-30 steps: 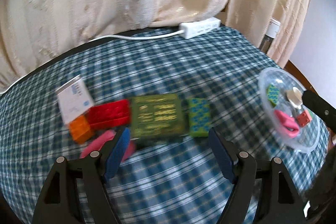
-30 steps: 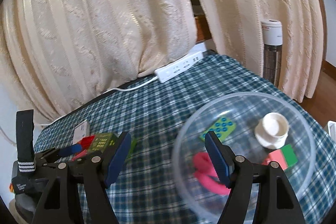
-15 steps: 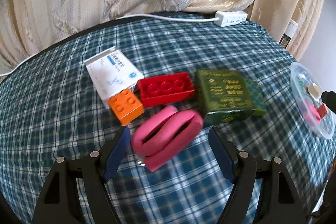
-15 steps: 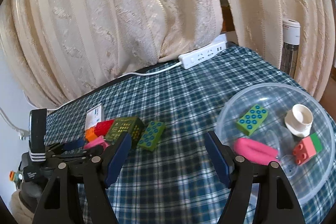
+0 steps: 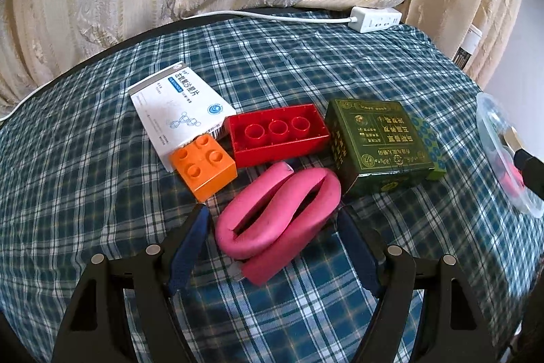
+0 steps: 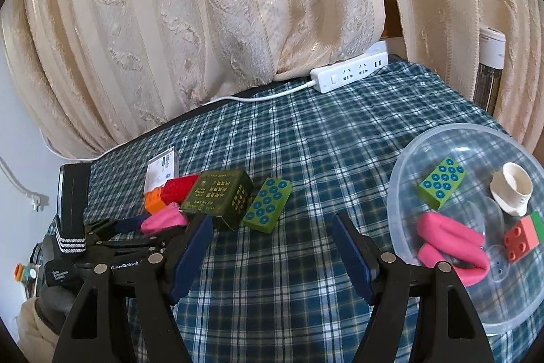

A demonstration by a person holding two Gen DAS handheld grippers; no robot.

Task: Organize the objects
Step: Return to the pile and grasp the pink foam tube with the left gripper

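Your left gripper (image 5: 272,223) has its jaws spread wide around the pink foam roll (image 5: 277,221), not squeezing it.

That roll lies on the plaid tablecloth (image 5: 102,193), just in front of the red brick (image 5: 277,133), orange brick (image 5: 203,166) and green box (image 5: 377,142), with the white medicine box (image 5: 176,108) behind them. Your right gripper (image 6: 272,233) hangs wide open with nothing in it, over bare cloth beside the clear bowl (image 6: 397,189), which holds another pink roll (image 6: 452,244), a green dotted block (image 6: 440,182), a white cup (image 6: 511,187) and a small red-and-green brick (image 6: 522,237).
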